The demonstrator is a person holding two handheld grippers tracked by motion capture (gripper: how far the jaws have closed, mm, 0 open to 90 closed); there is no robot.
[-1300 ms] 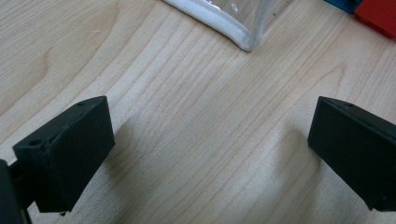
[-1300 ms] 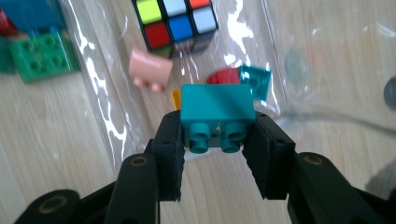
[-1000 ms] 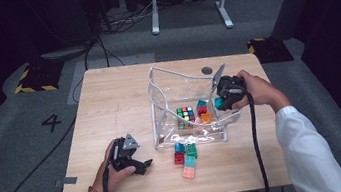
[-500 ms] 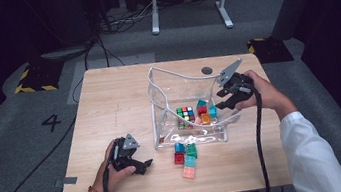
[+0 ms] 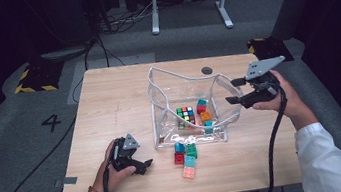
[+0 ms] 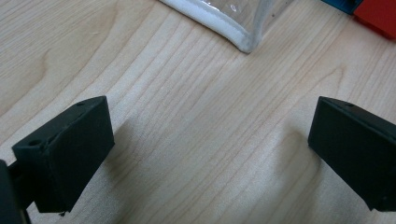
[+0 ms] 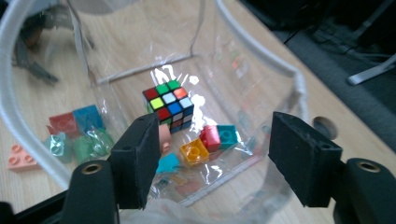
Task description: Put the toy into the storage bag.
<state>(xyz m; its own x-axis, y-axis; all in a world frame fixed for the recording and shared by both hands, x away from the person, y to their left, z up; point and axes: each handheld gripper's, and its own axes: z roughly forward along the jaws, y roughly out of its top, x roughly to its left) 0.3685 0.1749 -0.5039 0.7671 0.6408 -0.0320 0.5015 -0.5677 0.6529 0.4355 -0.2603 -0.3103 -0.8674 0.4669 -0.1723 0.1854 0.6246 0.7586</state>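
the clear plastic bag (image 5: 186, 105) stands open in the middle of the wooden table (image 5: 110, 109), and inside it lie a colour cube (image 7: 168, 104) and some small bricks (image 7: 211, 142). four more loose bricks (image 5: 186, 155) lie on the table just in front of the bag. the right gripper (image 5: 236, 90) is at the right rim of the bag; its jaws have just been opening and nothing is between them. the left gripper (image 5: 143, 165) rests on the table left of the loose bricks, jaws wide and empty. i judge the bricks light, hard and a little slippery, so it is best to pinch one across its flat sides. the bag is soft and bends easily, so the white rim (image 7: 11, 93) gives the better hold.
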